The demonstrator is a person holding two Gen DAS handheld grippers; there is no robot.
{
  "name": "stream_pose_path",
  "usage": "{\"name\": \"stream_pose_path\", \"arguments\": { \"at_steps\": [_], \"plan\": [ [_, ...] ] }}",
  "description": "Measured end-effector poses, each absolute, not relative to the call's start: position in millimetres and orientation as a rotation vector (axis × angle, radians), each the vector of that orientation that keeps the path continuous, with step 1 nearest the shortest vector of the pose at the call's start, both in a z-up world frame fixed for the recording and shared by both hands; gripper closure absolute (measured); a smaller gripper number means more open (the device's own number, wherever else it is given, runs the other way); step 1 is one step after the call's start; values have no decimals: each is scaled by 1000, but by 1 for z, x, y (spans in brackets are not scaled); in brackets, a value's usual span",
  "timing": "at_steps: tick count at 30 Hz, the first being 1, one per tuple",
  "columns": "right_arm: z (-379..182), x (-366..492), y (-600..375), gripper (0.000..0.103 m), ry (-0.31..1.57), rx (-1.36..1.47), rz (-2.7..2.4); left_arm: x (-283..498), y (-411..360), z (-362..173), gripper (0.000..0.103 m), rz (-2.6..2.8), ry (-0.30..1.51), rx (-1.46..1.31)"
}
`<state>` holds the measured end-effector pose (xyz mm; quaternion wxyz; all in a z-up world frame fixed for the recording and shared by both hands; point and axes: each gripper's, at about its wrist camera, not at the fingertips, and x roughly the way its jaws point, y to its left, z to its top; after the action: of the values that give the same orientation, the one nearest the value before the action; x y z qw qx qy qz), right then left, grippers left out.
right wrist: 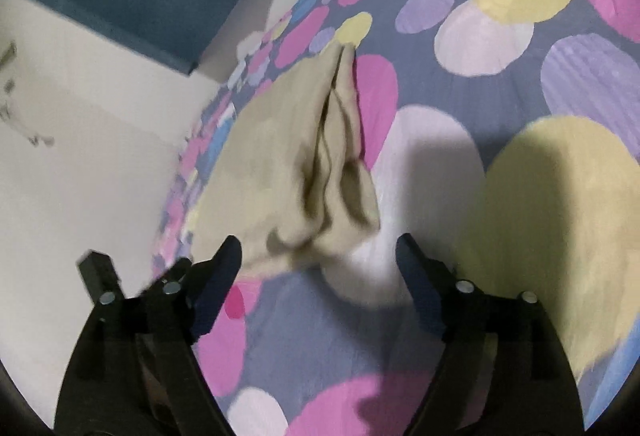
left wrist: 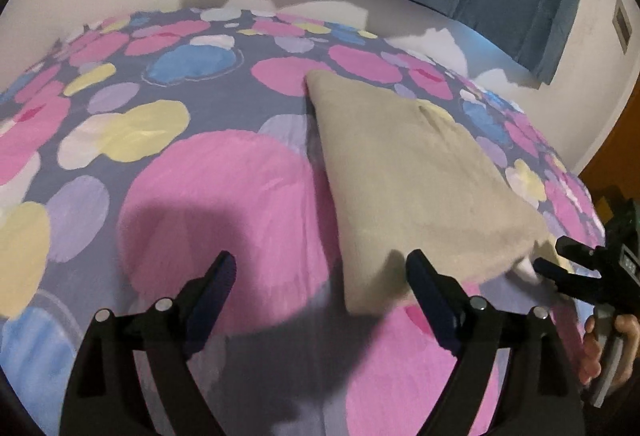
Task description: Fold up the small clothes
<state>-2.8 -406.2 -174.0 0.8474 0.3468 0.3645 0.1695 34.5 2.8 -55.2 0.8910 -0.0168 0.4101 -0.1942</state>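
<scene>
On the bed, over its bedspread [left wrist: 200,203] of pink, yellow and blue blobs, lies the beige garment [left wrist: 412,175], already doubled into a long, flat wedge. Seen from the left wrist, its long axis runs from a narrow far corner near the middle of the bedspread down to a broad near end that stops just ahead of the jaws and to their right.

The left gripper [left wrist: 320,276] stands with its jaws wide and nothing between them; only bare bedspread and shadow show in the gap, and the garment's near left corner sits just ahead of its right finger. The right gripper [right wrist: 318,256] also has its jaws wide and holds nothing. From its own camera the garment's open side faces it: stacked, rippled layers [right wrist: 336,171] end just ahead of the gap, slightly toward the left finger, without touching either pad. In the left wrist view that same gripper, held in a hand [left wrist: 608,348], sits at the garment's near right corner, by a pale bit of cloth [left wrist: 526,268] poking out there.

Both grippers look about equally close to the near end, one at each corner. My reading is that any further fold would run along the long axis, carrying the near end toward the far tip.
</scene>
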Motion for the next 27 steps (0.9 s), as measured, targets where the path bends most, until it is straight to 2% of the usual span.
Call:
{"name": "stream_pose_path", "arguments": {
  "at_steps": [7,16,27],
  "plan": [
    [-173,-37,-394,20,767,647,292,3,-4,-49,17,-372,803,35],
    [-157,-55,-359,18,752,356,139,-15,-4,-47,17,-356,813,5],
    [-146,-66,-333,12,703,221,113,-29,0,-37,17,-324,768,12]
  ]
}}
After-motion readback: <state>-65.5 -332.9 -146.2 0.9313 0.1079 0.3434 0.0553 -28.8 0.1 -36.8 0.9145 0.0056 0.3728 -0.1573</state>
